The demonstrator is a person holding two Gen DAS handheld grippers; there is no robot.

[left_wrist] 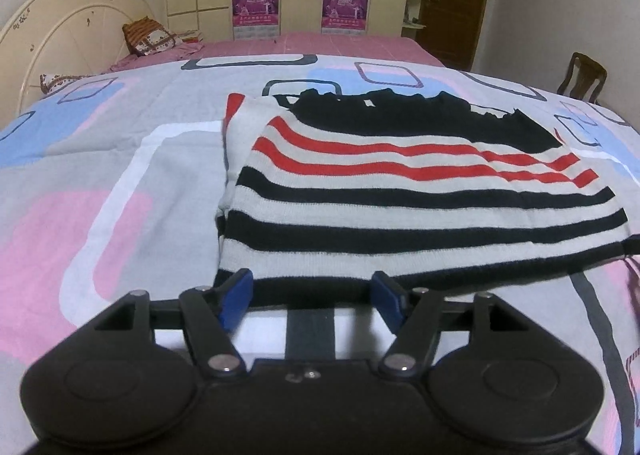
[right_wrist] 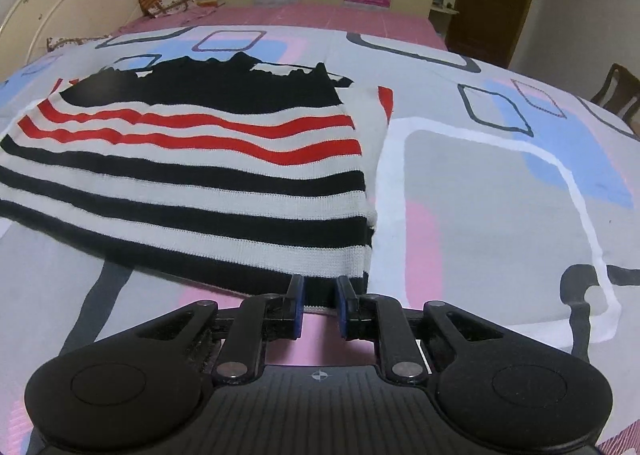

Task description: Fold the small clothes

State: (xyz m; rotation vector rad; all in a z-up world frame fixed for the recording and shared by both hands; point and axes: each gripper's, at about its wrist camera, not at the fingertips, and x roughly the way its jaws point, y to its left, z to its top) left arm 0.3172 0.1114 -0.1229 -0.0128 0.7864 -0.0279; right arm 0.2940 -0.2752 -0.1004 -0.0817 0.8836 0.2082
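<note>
On the patterned bed cover [left_wrist: 120,159], the soft striped knit sweater [left_wrist: 400,191] bends easily; left hand-held gripper [left_wrist: 312,297] spread, right hand-held gripper [right_wrist: 319,301] narrowly apart at hem.

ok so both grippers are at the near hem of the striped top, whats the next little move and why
Probably close both on the hem. The left gripper is wide open and the right gripper partly open, each at the near edge of the striped top, which lies flat on the bedsheet, unheld.

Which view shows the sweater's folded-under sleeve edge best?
The left wrist view: the sweater shows its tucked side running down the whole left edge, unobstructed. The right wrist view shows the same edge at the sweater's right, narrower, its lower end near the jaws.
</note>
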